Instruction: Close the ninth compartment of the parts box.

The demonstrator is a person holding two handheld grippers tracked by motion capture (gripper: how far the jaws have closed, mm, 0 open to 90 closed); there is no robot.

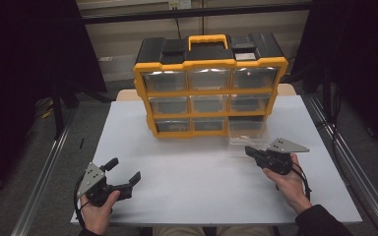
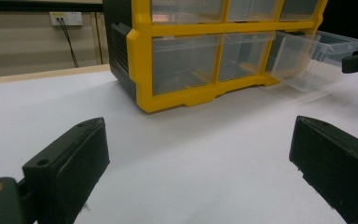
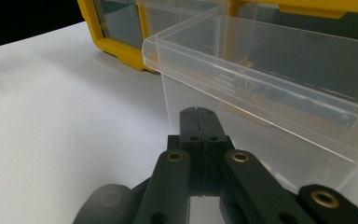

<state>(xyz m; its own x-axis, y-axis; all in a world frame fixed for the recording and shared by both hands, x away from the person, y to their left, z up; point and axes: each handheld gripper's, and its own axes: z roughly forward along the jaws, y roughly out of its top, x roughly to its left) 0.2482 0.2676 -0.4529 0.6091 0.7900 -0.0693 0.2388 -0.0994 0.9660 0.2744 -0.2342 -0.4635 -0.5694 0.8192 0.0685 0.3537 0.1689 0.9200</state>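
Drawer [image 1: 246,132]: clear, pulled out at lower right of organiser [image 1: 209,83].
Right gripper [image 1: 250,151]: pressed together at drawer front; push straight, level.
Left gripper [image 1: 125,169]: spread, idle lower left.

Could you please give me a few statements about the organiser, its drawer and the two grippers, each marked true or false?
1. The bottom right drawer of the yellow organiser is pulled out. True.
2. The right gripper has its jaws wide apart. False: they are pressed together, just in front of the clear drawer's wall.
3. The left gripper is open and holds nothing. True.
4. The left gripper rests against the organiser. False: it is well clear of it, low over the white table.
5. The organiser's carry handle is black. False: it is yellow.
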